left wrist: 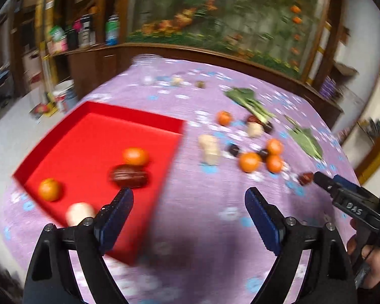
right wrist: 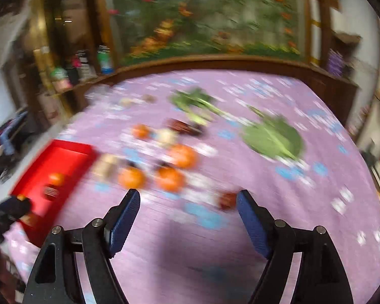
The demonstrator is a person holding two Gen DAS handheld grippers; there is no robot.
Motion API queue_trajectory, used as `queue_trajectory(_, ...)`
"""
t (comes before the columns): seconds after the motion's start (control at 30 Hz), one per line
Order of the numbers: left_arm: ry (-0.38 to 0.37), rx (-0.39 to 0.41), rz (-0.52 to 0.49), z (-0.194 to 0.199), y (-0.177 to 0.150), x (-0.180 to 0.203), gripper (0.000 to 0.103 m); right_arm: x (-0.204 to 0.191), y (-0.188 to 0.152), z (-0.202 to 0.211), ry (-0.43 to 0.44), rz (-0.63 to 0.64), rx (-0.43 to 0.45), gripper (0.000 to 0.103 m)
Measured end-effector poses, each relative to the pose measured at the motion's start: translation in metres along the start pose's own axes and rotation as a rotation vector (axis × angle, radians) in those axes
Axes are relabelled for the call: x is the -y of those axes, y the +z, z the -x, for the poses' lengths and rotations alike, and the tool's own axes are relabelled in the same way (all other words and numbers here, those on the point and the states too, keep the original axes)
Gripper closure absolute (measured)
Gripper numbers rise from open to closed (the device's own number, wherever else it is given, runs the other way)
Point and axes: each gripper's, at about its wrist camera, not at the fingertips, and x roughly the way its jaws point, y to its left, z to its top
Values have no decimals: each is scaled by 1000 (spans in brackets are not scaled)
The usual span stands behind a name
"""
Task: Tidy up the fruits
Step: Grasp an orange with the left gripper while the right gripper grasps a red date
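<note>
The bench (left wrist: 190,202) carries a purple cloth with a pale flower print; the fabric looks soft and could ruck or slide under a dragged item. The red tray (left wrist: 93,136) sits at the left, a shallow square box with low straight walls and a smooth matt floor. It holds two oranges (left wrist: 135,156), a dark wrinkled date (left wrist: 129,176) and a pale lump near its front wall. Two flat green leaves (right wrist: 273,136) lie at the far right, limp and thin. The loose oranges (right wrist: 169,178) form a cluster at mid-bench, mixed with dark dates and pale knobbly pieces; all are round and likely to roll if nudged. The left tongs (left wrist: 188,204) stand wide apart over the tray's right edge, holding nothing. The right tongs (right wrist: 188,204) are also wide apart and empty, just short of the cluster, with a small dark red date (right wrist: 226,200) just beside the right finger. Risk: both views are blurred, so a fast closing could miss. The ribbed blue pads could knock the date away, and a hard pinch would likely bruise soft fruit.
</note>
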Motion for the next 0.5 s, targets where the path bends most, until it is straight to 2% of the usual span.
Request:
queue_trajectory(0.17,-34,-41,-108,-36,3,54,14,39,-5,-22,-6,-44,-63,20)
queue_trajectory(0.27,-40,-62,-147,-51,3,71,14,40,1,-34,15,-15,-80,21)
queue_trajectory(0.4,-41,-79,-140,-67,7,80,14,33,8,-48,22,13,-90,22)
queue_trajectory(0.43,-42,-81,-135,-70,8,80,14,32,10,-52,19,24,-90,24)
queue_trajectory(0.5,-43,-87,-135,-79,11,84,14,30,11,-61,18,40,-112,41)
